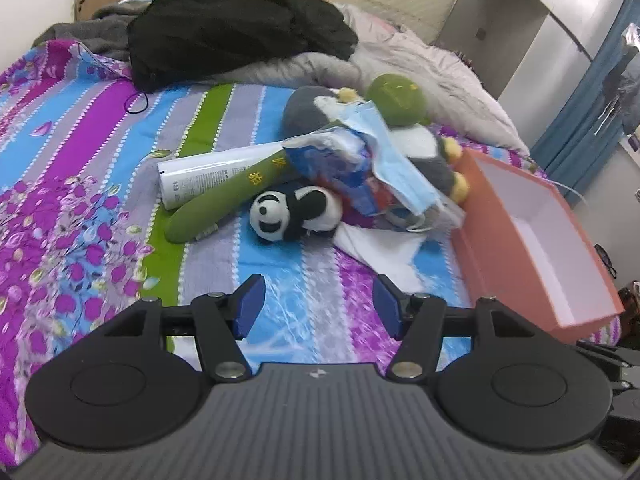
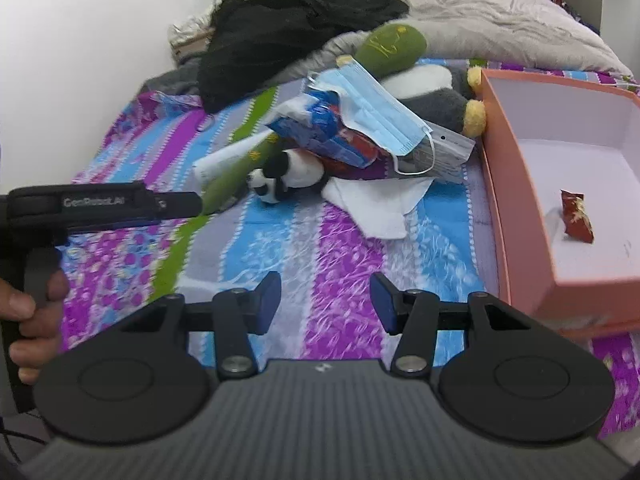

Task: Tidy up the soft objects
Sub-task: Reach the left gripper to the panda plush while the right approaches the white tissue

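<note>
Bed: we saw the bed under a striped floral sheet of purple, blue, grey and green, carrying everything else.
Bedding: a pale grey quilt and a heap of black clothing lay bunched at the far end.
Box: an open orange box with a white inside sat at the right of the pile; in it we found one small red packet.
Soft pile: mid-bed, beside the box, lay a grey and white plush with yellow feet, a green plush behind it, a long green plush stick, a white tube, blue snack packaging, a blue face mask, white tissue and a small panda plush.
Left gripper: we held the left gripper above bare sheet short of the panda, fingers apart with nothing between them.
Right gripper: the right gripper hung over the sheet near the box, fingers likewise parted and empty.
Hand: a hand gripped the left tool's handle.
</note>
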Demonstrator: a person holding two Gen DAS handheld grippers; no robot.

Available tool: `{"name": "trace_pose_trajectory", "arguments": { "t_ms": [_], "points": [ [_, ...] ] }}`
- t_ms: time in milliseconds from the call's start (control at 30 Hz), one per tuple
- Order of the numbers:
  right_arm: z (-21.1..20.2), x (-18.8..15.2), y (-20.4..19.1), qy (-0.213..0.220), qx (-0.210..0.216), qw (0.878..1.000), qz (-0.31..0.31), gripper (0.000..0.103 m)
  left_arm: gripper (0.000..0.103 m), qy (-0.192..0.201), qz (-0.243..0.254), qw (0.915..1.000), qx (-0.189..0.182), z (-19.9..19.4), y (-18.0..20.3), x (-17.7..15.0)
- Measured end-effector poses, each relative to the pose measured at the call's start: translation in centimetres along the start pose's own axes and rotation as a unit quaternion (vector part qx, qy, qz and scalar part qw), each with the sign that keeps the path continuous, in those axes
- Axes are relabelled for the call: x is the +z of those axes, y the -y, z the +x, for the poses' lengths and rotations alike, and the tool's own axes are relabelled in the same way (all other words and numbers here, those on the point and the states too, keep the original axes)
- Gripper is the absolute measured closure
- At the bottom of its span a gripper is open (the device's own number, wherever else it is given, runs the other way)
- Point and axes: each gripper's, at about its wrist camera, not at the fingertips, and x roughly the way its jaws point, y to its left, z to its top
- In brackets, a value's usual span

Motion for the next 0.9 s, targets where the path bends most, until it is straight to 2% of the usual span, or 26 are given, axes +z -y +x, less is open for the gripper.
{"name": "trace_pose_trajectory", "arguments": {
  "t_ms": [167,267,367,600,733,800,867,900],
  "points": [
    [4.7,2.1,1.0,-0.017,-0.007,1.000,-0.011,0.051,0.038,-0.008,0.015,0.9999,-0.002,4.9,-0.8,2.1],
    [7.3,3.1,1.4,-0.023,-0.028,0.999,-0.028,0.051,0.038,-0.018,0.021,0.9996,-0.006,7.7,-1.0,3.3],
    [10.0,4.0,1.9,-0.024,-0.024,0.999,-0.037,0.051,0.038,-0.021,0.029,0.9993,-0.009,10.2,-1.0,4.3],
    [15.4,4.5,2.3,-0.044,-0.041,0.996,-0.068,0.051,0.040,-0.029,0.041,0.9987,-0.009,14.7,-0.8,5.4],
    [17.0,4.1,2.2,-0.055,-0.064,0.992,-0.092,0.053,0.065,-0.027,0.046,0.9984,-0.017,15.9,-0.6,5.7],
    [17.1,4.0,2.4,-0.060,-0.065,0.992,-0.085,0.061,0.071,-0.027,0.049,0.9983,-0.013,16.2,-0.5,5.7],
    [16.7,4.0,2.3,-0.065,-0.064,0.992,-0.088,0.078,0.074,-0.026,0.051,0.9983,-0.013,16.1,-0.6,5.7],
    [16.3,4.0,2.3,-0.064,-0.062,0.992,-0.090,0.082,0.074,-0.024,0.051,0.9983,-0.013,15.9,-0.6,5.6]
  ]
}}
